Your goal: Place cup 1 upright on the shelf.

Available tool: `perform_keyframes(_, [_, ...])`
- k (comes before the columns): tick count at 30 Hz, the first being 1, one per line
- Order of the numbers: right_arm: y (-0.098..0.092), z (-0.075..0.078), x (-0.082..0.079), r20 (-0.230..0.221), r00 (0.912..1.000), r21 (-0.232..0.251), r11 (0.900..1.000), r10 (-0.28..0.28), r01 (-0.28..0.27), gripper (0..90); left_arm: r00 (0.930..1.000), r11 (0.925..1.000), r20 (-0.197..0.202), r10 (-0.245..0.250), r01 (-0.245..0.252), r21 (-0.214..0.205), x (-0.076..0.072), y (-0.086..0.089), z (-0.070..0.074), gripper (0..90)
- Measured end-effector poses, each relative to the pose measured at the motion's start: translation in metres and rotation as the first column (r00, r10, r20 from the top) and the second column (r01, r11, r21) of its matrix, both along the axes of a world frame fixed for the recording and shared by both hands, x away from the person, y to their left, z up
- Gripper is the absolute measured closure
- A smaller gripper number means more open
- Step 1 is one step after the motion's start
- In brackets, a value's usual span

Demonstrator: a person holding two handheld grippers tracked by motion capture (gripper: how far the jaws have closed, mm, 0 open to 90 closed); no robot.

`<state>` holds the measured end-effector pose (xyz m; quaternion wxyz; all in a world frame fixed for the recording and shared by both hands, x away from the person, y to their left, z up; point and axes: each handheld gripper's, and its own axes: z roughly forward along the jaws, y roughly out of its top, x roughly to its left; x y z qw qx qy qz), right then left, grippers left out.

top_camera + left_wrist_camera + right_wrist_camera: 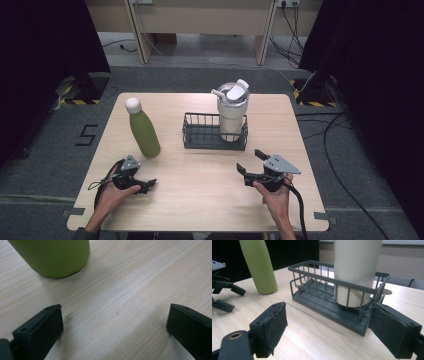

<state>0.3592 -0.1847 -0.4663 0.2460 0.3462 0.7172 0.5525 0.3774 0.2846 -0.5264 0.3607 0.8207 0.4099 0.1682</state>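
Two hand-held grippers: both low over the near edge of my table, each empty, jaws spread wide.
Left hand-held gripper (145, 185): held just above the wood, nothing between its black pads (40, 332); in its own view the bottle's base sits ahead and off to one side.
Right hand-held gripper (251, 162): gaping, empty, looking across at the basket.
Bottle (143, 128): green, white cap, upright on the table (200, 200), near the left hand-held gripper and just beyond it; well apart from the right one.
Long axis: vertical, so I judge a side-on grasp around the body suits it.
Basket (192, 142): dark wire, mid-table, right of the bottle and clear of it.
Tumbler (232, 112): cream, lidded, standing in the basket's right end; the left end is free.
Nearer hand: left, by my reading; the bottle lies forward of it, the basket forward and right.
Judgement: the coming move turns on closing that short forward gap to the bottle.
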Motion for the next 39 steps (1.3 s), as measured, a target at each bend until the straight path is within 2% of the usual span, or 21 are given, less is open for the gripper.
perform_keyframes(22, [-0.012, -0.022, -0.025, -0.054, 0.9984, -0.056, 0.9983, 0.015, -0.018, 15.2, 1.0, 1.0, 0.0, -0.001, 0.001, 0.0, 0.0, 0.0, 0.0, 0.0])
perform_keyframes(28, [-0.013, -0.026, -0.031, -0.077, 0.9969, -0.085, 0.9962, 0.014, -0.021, 15.2, 1.0, 1.0, 0.0, -0.001, 0.001, 0.0, 0.0, 0.0, 0.0, 0.0])
perform_keyframes(31, [-0.013, -0.029, -0.034, -0.099, 0.9951, -0.119, 0.9927, 0.009, -0.021, 15.2, 1.0, 1.0, 0.0, 0.0, 0.0, -0.001, 0.0, 0.0, 0.0, 0.0])
perform_keyframes(36, [-0.011, -0.03, -0.036, -0.116, 0.9931, -0.139, 0.9897, 0.019, -0.035, 15.2, 1.0, 1.0, 0.0, -0.001, 0.001, -0.001, 0.0, 0.0, 0.0, 0.0])
perform_keyframes(39, [-0.009, -0.033, -0.039, -0.13, 0.9913, -0.168, 0.9848, 0.022, -0.044, 15.3, 1.0, 1.0, 0.0, -0.001, 0.001, 0.0, 0.0, 0.0, 0.0, 0.0])
